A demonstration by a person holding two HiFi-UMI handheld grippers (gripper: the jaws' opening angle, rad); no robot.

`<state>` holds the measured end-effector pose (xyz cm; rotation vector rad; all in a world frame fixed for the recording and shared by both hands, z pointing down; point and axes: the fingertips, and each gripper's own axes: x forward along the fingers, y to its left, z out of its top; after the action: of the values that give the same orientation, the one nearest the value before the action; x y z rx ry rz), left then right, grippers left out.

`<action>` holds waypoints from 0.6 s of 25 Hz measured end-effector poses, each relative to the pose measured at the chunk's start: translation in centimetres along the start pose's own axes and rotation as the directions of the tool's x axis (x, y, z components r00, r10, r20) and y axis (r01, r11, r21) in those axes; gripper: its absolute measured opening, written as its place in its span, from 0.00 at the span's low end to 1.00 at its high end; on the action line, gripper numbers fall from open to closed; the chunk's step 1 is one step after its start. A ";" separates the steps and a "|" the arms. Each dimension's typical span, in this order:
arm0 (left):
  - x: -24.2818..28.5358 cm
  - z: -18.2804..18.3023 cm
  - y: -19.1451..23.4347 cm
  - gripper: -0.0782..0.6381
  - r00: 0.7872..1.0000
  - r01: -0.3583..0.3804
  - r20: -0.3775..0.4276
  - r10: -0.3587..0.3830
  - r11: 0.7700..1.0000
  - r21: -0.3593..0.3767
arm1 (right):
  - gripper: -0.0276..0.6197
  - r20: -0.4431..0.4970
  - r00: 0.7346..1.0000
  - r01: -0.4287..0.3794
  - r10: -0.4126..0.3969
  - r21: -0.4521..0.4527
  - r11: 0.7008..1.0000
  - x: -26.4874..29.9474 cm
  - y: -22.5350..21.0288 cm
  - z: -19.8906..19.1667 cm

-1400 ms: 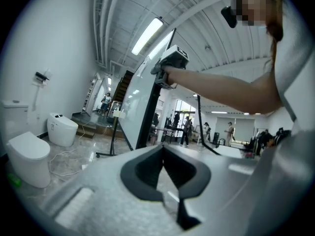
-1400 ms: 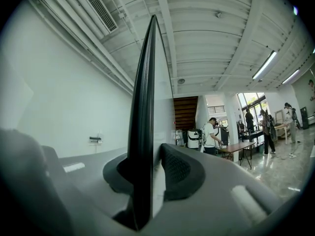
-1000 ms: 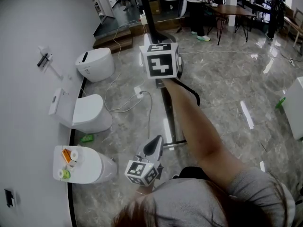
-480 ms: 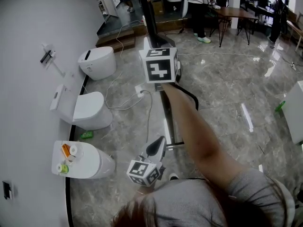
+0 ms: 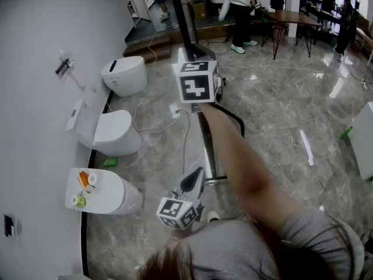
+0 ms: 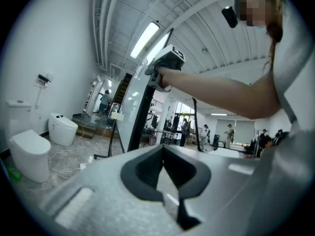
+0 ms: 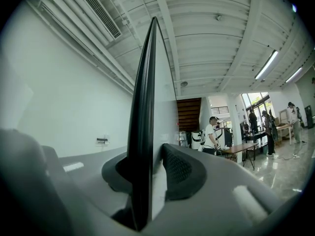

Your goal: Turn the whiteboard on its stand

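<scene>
Whiteboard (image 7: 143, 107) stands edge-on mid-frame, clamped between your right fingers (image 7: 181, 171); its black rim hides one. Left fingers (image 6: 142, 170) closed, empty.

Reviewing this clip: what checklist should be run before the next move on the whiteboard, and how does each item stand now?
1. Right tongs grip the whiteboard: ok. Its black frame edge sits between the jaws, with the pads against it.
2. Left tongs free: ok. They are shut on nothing and held low, apart from the board.
3. Floor by the stand foot: not ok. A white cable lies right beside it.
4. Room on the toilets side: cannot tell. They line the wall, but the board's sweep is not shown.
5. Bystander: ok. This person stands by the far table, well beyond the board.
</scene>
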<state>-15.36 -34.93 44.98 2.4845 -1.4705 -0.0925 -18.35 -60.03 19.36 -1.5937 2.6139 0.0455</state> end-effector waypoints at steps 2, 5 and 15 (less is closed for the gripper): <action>-0.2 0.0 -0.2 0.10 1.000 -0.007 0.008 0.007 1.000 -0.004 | 0.20 0.004 1.000 -0.004 0.004 0.001 1.000 -0.7 0.0 0.0; -0.4 -0.2 -0.7 0.10 1.000 -0.005 0.014 0.005 1.000 -0.013 | 0.20 0.010 1.000 -0.017 0.017 0.002 1.000 -1.8 0.1 0.1; -2.0 -2.1 -4.7 0.10 1.000 0.004 -0.001 -0.004 1.000 -0.020 | 0.23 0.017 0.999 -0.046 0.046 0.005 0.999 -5.3 0.8 0.3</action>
<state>-11.96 -30.70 45.66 2.4712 -1.4567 -0.1058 -16.68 -54.97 19.52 -1.5250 2.6356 0.0542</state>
